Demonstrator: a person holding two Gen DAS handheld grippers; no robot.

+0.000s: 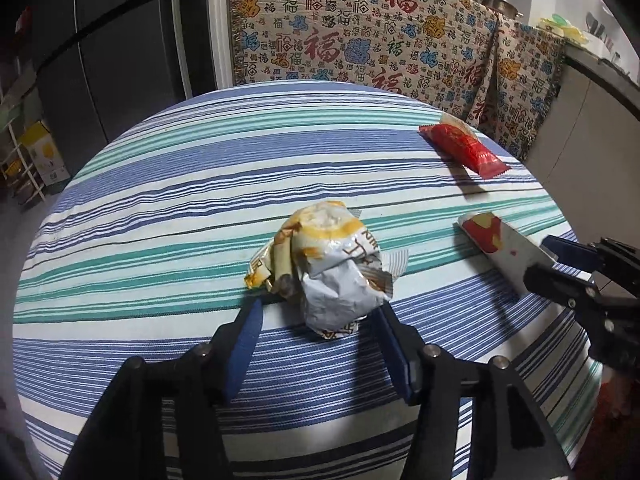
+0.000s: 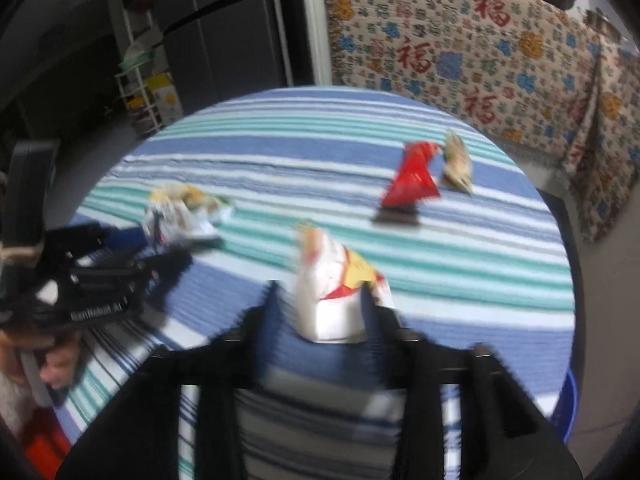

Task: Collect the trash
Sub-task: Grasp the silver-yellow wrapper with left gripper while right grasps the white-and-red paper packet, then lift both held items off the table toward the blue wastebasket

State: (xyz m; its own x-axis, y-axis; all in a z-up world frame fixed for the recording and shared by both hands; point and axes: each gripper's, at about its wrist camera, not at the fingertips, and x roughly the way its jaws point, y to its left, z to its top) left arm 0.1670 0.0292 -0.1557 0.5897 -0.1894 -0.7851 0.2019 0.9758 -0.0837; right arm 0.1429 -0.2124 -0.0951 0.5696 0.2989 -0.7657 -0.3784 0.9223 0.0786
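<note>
A crumpled yellow-and-white snack wrapper (image 1: 328, 272) (image 2: 180, 212) lies on the striped round table (image 1: 160, 200). My left gripper (image 1: 320, 312) (image 2: 100, 272) stands open around its near end, with a gap beside the left finger. A white wrapper with red and yellow print (image 1: 496, 244) (image 2: 336, 296) sits between the fingers of my right gripper (image 2: 322, 308) (image 1: 546, 262). That view is blurred, but a narrow gap shows by the left finger. Farther back lie a red wrapper (image 1: 464, 148) (image 2: 408, 180) and a tan wrapper (image 2: 458, 164).
A patterned cloth (image 1: 360, 28) hangs over furniture behind the table. A dark fridge (image 1: 112, 40) and a white rack with boxes (image 1: 24, 160) stand at the left. A blue container (image 2: 568, 404) sits below the table's right edge.
</note>
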